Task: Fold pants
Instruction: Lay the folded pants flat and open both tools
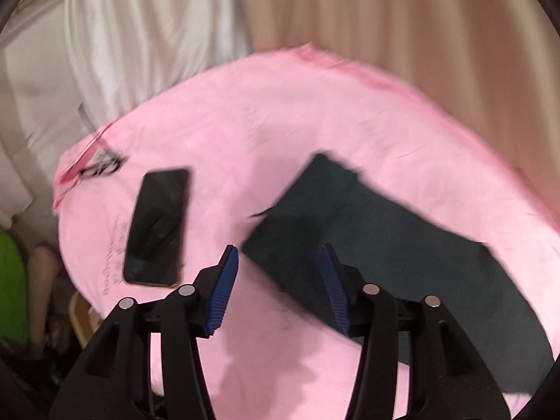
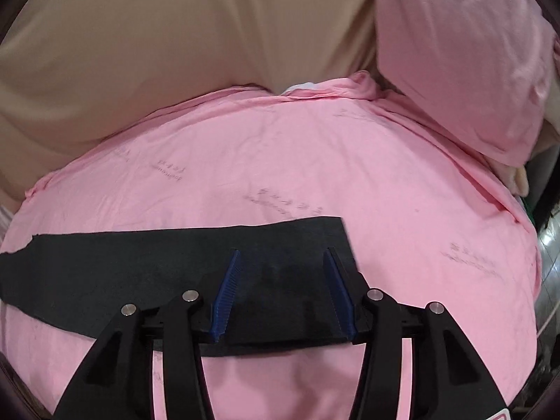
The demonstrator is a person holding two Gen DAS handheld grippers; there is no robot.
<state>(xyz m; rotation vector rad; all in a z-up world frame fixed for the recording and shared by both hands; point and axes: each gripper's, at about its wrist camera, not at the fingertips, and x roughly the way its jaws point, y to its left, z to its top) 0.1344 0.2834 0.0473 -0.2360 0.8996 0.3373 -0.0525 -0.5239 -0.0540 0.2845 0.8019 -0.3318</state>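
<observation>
You are working over a pink sheet (image 2: 280, 161), a smooth cotton-looking cover with faint printed script and shallow creases, pulled over a rounded surface; every place below is given from the pants. Behind the far edge of the sheet hang tan curtains (image 2: 157, 28) in soft vertical folds, and a pink pillow (image 2: 462, 56) sits beyond the right end of the pants.

The pants (image 2: 140, 266) lie flat on the sheet as a long dark strip of matte, slightly fuzzy fabric, with straight cut-looking edges and a squared corner at the right end. In the left wrist view the pants (image 1: 385, 245) run diagonally, blurred by motion. Bare pink sheet shows all around the pants, widest on the far side.

Left of the pants, well apart, lies a black phone (image 1: 157, 224), glossy and rectangular.

Your right gripper (image 2: 283, 290) hovers over the right part of the pants with its blue ribbed pads spread apart, holding nothing. Your left gripper (image 1: 276, 290) is likewise spread wide above the pants' near left corner, empty.
</observation>
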